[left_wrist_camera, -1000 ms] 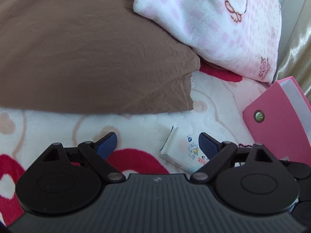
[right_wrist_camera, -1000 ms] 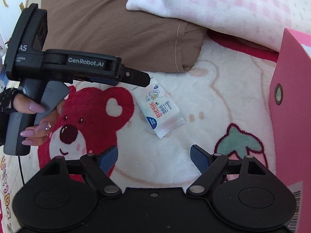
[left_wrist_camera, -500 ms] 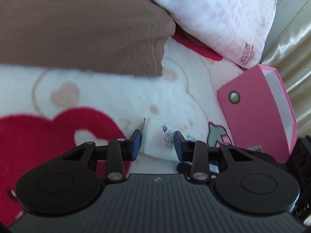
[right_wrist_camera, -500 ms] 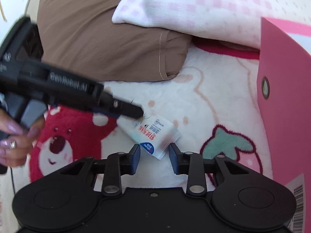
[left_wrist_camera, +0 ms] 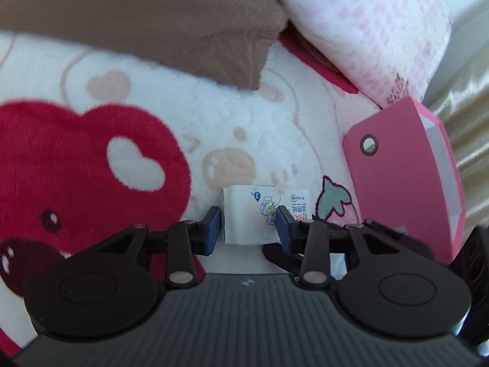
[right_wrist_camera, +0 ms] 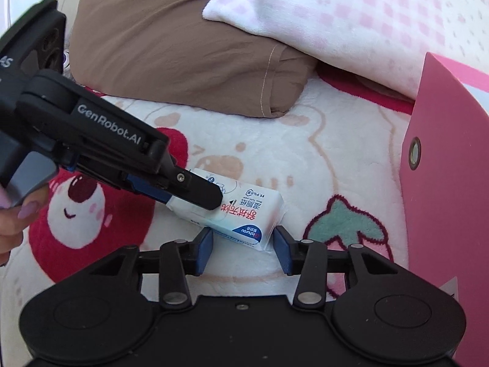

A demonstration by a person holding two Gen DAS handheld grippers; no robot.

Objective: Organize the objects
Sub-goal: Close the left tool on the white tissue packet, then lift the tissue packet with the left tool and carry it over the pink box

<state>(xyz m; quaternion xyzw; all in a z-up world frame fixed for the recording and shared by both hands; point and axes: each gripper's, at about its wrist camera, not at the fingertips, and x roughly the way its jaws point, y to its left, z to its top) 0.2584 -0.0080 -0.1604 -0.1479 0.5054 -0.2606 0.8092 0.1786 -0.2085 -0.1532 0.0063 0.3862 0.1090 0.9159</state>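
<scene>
A small white tissue packet (left_wrist_camera: 244, 214) with blue and red print lies on the plush blanket. In the left wrist view my left gripper (left_wrist_camera: 247, 226) has its blue pads against the packet's two sides; its jaws are easing open a little. From the right wrist camera, the left gripper (right_wrist_camera: 195, 195) reaches in from the left and holds the packet's (right_wrist_camera: 244, 214) far end. My right gripper (right_wrist_camera: 243, 249) straddles the packet's near end. Its jaws are opening, with small gaps between pads and packet.
A pink box file (right_wrist_camera: 443, 183) stands upright at the right, close to the packet. A brown pillow (right_wrist_camera: 183, 46) and a pink-checked pillow (right_wrist_camera: 366, 15) lie behind. The blanket (left_wrist_camera: 76, 153) shows a red bear. A hand (right_wrist_camera: 18, 220) holds the left gripper's handle.
Both grippers moved in on the packet and their wide-open jaws narrowed around it. The left took hold of it; the right jaws have since widened slightly. The packet has turned a little.
</scene>
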